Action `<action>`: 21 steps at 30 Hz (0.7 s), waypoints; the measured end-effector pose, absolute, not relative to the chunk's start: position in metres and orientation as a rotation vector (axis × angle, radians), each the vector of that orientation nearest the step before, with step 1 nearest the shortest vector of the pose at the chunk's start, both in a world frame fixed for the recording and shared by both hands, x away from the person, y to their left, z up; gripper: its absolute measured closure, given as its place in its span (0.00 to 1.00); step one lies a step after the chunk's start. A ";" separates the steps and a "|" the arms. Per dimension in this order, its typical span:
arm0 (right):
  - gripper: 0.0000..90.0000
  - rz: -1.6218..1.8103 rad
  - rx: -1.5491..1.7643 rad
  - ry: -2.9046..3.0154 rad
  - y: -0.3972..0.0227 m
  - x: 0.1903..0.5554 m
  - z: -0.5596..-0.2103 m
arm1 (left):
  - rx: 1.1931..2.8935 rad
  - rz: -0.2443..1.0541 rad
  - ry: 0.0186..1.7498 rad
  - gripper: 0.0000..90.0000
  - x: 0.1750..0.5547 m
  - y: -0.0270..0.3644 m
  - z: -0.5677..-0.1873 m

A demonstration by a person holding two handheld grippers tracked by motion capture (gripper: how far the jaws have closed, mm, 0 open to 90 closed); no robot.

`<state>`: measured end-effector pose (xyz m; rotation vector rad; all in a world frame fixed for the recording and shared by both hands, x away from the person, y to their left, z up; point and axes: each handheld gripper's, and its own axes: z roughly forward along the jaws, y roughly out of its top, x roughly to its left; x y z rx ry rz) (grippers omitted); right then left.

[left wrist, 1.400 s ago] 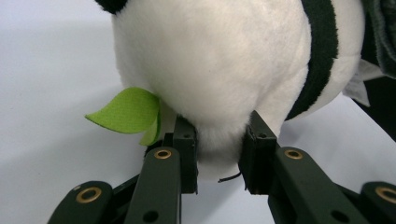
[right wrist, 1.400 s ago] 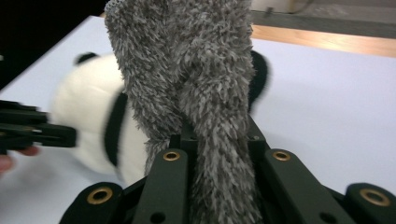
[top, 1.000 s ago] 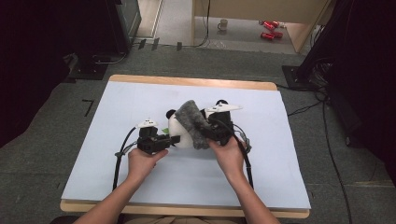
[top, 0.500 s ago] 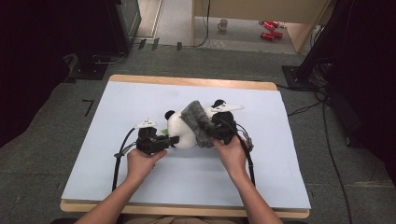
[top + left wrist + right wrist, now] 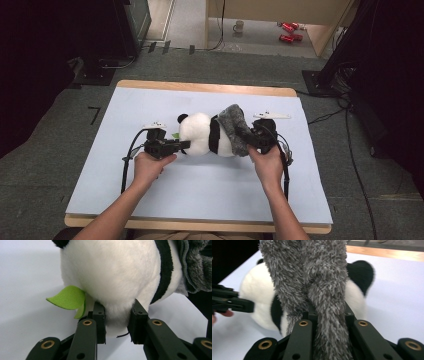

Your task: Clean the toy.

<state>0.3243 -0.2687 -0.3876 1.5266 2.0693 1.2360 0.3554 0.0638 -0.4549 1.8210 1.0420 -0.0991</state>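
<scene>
The panda plush (image 5: 205,134) lies on its side on the pale blue surface (image 5: 150,195), stretched between your two hand-held grippers. Your left hand-held gripper (image 5: 184,145) pinches a tuft of the white fur at the near end of the panda plush; in the left gripper view its jaws press into that fur from both sides, and a green felt leaf (image 5: 68,298) sticks out just left of them. Your right hand-held gripper (image 5: 250,141) is clamped tight on the grey fuzzy cloth (image 5: 235,126), which runs up from between its jaws and drapes over the far end of the panda plush, just ahead of that hand-held gripper.
</scene>
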 end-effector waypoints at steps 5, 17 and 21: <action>0.86 1.218 1.560 2.039 -0.280 0.322 -0.391 | 1.821 -0.101 1.029 0.80 0.359 0.063 -0.455; 0.87 1.275 1.508 2.058 -0.289 0.310 -0.371 | 1.875 -0.054 0.962 0.76 0.364 0.066 -0.459; 0.87 1.262 1.492 2.114 -0.273 0.315 -0.381 | 1.885 -0.054 0.957 0.65 0.366 0.070 -0.462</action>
